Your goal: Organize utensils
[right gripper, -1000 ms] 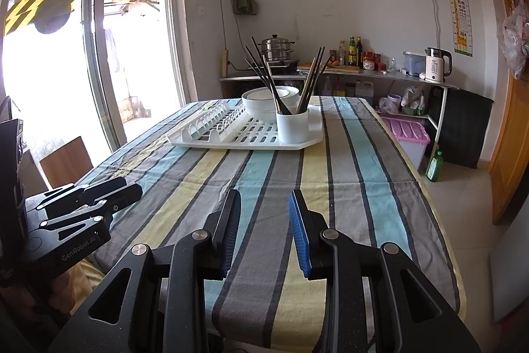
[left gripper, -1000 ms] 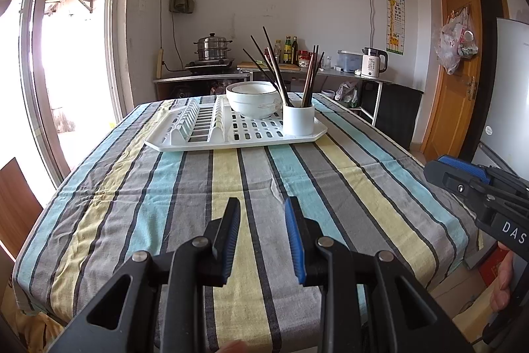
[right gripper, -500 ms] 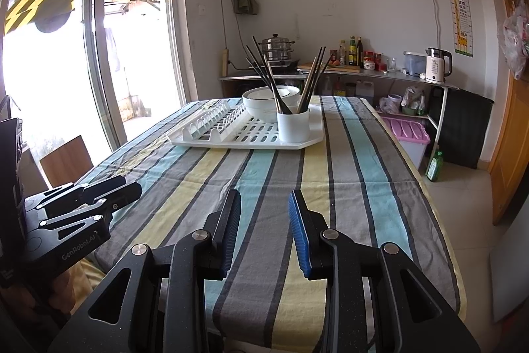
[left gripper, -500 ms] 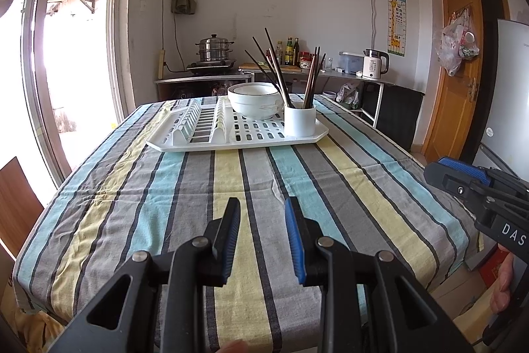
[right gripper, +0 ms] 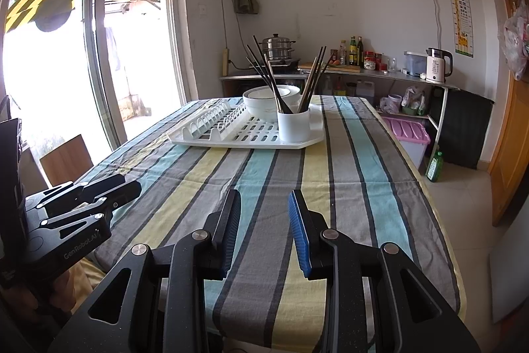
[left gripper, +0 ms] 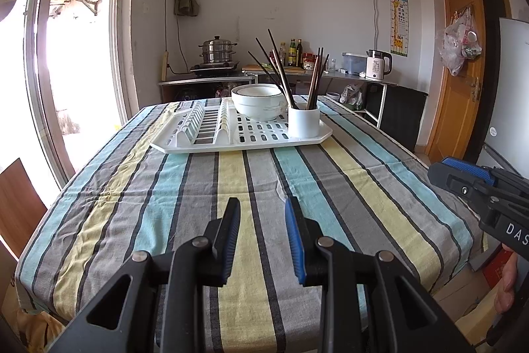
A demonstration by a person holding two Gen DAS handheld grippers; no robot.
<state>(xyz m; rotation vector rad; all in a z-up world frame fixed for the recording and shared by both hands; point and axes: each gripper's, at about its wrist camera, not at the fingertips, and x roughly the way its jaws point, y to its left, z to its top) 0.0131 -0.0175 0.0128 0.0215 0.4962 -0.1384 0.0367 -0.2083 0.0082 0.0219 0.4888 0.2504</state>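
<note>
Dark thin chopsticks (left gripper: 283, 78) stand fanned out in a white round cup (left gripper: 303, 121) on the white plastic drying rack (left gripper: 264, 139), far on the striped counter (left gripper: 231, 184). Left gripper (left gripper: 262, 235) and right gripper (right gripper: 264, 230) are both spread, holding nothing.

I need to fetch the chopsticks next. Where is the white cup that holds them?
In both wrist views the white cup stands on the white dish rack at the table's far end, at the rack's right front corner, just right of the bowl.

Strong daylight floods in through the glass door (right gripper: 99, 62) on the left, blown out to white. The far wall is evenly lit and sharp. Fisheye bends the edges; corners go black.
</note>
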